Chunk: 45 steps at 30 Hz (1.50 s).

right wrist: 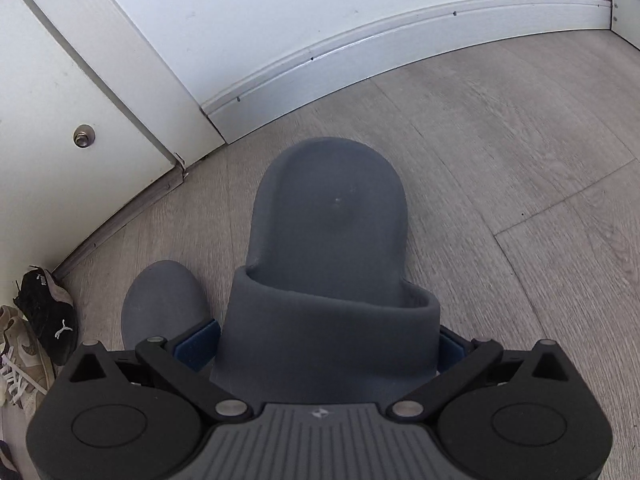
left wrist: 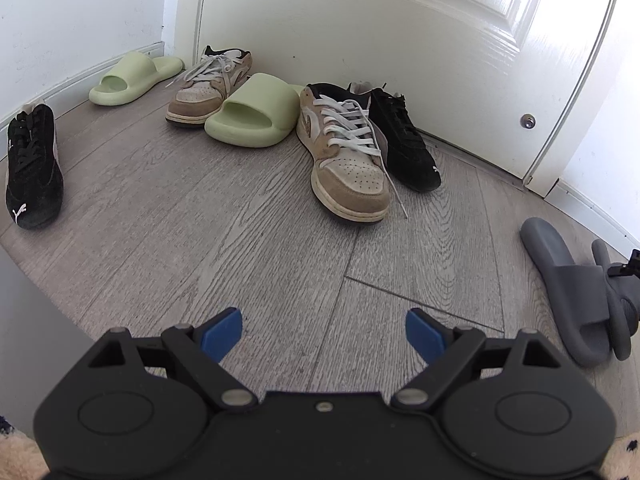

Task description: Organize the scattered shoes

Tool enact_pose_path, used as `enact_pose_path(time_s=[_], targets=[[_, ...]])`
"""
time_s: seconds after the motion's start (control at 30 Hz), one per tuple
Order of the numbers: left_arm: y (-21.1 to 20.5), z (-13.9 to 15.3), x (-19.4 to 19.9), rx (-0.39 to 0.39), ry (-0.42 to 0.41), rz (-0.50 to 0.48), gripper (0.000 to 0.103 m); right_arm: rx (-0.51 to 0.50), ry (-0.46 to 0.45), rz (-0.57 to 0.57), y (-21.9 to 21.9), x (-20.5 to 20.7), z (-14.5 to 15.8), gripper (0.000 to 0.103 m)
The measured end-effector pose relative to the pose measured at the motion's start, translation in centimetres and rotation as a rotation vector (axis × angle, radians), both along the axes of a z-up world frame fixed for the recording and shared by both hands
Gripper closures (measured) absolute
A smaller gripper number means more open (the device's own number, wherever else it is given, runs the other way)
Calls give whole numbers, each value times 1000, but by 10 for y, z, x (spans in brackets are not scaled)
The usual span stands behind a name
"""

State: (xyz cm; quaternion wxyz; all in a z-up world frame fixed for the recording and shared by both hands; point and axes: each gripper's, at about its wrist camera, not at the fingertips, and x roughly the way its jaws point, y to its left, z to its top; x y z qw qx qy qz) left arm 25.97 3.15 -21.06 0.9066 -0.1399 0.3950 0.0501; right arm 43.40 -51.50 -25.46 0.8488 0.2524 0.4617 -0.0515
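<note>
A grey wood-plank floor (left wrist: 248,248) runs up to a white door (left wrist: 380,32) and white skirting board (right wrist: 360,56), and the shoes lie scattered along that edge. In the left wrist view the left claw (left wrist: 323,338) hangs above bare floor with its blue pads spread wide and nothing between them. At its 12 o'clock lies a pale green slide (left wrist: 254,112), with a tan and white sneaker (left wrist: 208,86) just beside it at 11 o'clock and a second green slide (left wrist: 134,78) further out toward 10 o'clock near the wall. At 1 o'clock a second tan and white sneaker (left wrist: 348,160) lies against a black sneaker (left wrist: 404,140) by the door, its lace trailing on the floor. Another black sneaker (left wrist: 34,164) sits well apart at 9 o'clock. In the right wrist view the right claw (right wrist: 326,346) is closed around the strap of a grey slide (right wrist: 328,240), a blue pad pressed to each side of the strap, the footbed pointing to 12 o'clock toward the skirting. A second grey slide (right wrist: 164,300) lies just beside it at 10 o'clock; whether the two touch cannot be told.
</note>
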Motion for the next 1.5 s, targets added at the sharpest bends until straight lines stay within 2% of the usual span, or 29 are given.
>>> enact_pose_path(time_s=[0.2, 0.3, 0.37, 0.47, 0.6, 0.77, 0.83, 0.93, 1.03, 1.17, 1.37, 1.5], targets=[[-1, 2, -1, 7, -7, 4, 14, -106, -74, -37, 16, -17, 5, 2], [2, 4, -3, -4, -16, 14, 14, -120, -158, -73, 25, -43, 14, 2], [3, 5, -3, -12, -22, 21, 14, -168, -230, -72, 36, -62, 28, 2], [5, 6, -5, -20, -33, 26, 14, -256, -318, -33, 58, -86, 49, 2], [7, 10, -9, -29, -51, 30, 14, -265, -368, 77, 106, -103, 70, 2], [11, 13, -14, -38, -59, 48, 14, -307, -363, 281, 195, -98, 70, 2], [15, 13, -16, -49, -62, 60, 14, -334, -331, 346, 229, -89, 60, 2], [20, 13, -18, -66, -61, 76, 14, -353, -252, 378, 257, -69, 39, 2], [23, 12, -17, -88, -56, 85, 14, -431, -189, 376, 265, -54, 18, 2], [22, 11, -13, -96, -54, 80, 14, -528, -184, 417, 263, -44, 3, 2], [7, 11, -8, -48, -55, 18, 14, -568, -186, 400, 258, -19, -7, 1], [11, 10, -9, -67, -54, 31, 14, -533, -190, 390, 251, -12, -12, 0]])
